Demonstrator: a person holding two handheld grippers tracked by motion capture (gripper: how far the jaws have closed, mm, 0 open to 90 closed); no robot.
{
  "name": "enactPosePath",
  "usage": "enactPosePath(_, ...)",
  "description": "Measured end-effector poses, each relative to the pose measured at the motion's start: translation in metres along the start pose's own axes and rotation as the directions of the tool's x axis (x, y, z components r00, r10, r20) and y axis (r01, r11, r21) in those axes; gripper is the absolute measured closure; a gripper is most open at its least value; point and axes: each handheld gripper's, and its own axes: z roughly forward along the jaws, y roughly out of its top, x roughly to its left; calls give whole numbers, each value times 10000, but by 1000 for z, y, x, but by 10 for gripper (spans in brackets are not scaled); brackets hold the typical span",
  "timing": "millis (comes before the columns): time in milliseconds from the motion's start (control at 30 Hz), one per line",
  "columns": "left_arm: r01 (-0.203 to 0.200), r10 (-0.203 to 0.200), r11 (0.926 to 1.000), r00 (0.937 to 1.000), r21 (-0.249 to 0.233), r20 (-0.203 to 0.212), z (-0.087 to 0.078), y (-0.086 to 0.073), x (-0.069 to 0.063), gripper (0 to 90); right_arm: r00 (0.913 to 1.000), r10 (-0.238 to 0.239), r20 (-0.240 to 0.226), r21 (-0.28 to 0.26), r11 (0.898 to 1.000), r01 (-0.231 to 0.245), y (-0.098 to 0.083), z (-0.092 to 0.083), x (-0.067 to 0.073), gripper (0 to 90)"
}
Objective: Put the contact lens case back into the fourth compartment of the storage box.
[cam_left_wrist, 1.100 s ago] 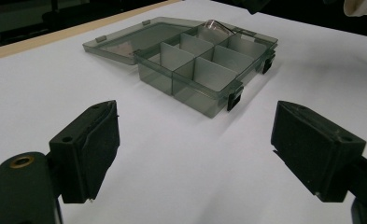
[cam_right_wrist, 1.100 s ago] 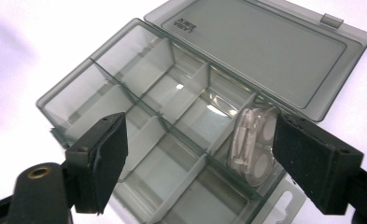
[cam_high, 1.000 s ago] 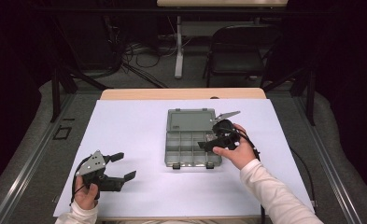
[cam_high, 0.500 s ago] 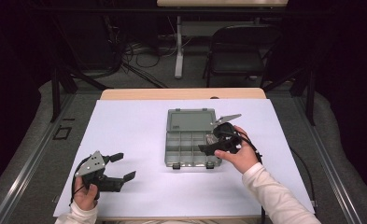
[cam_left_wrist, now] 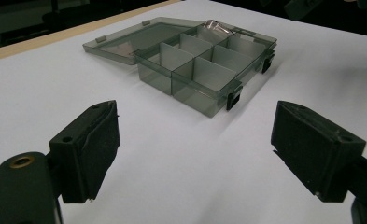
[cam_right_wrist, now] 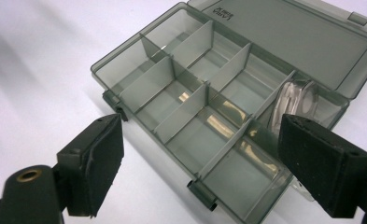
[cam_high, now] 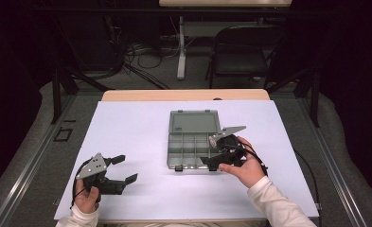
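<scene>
On paper, open box (cam_high: 192, 144) lengthwise away

A translucent grey compartment box (cam_high: 193, 144) is lying open at the centre of the high view, its lid (cam_high: 194, 122) folded flat toward the top of the frame. Dividers are splitting the tray into compartments; a clear round piece (cam_right_wrist: 299, 100) is sitting in one at the right end.
</scene>
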Motion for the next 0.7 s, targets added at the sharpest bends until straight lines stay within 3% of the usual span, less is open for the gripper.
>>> enactPosePath(267,1,-1,10000,10000,10,-13,0,0,0,160,9995,-298,61,-51,9995,299,-14,-2,7,146)
enactPosePath(700,21,-21,10000,10000,9,-31,0,0,0,160,9993,-316,184,-185,9993,319,-40,-9,17,146)
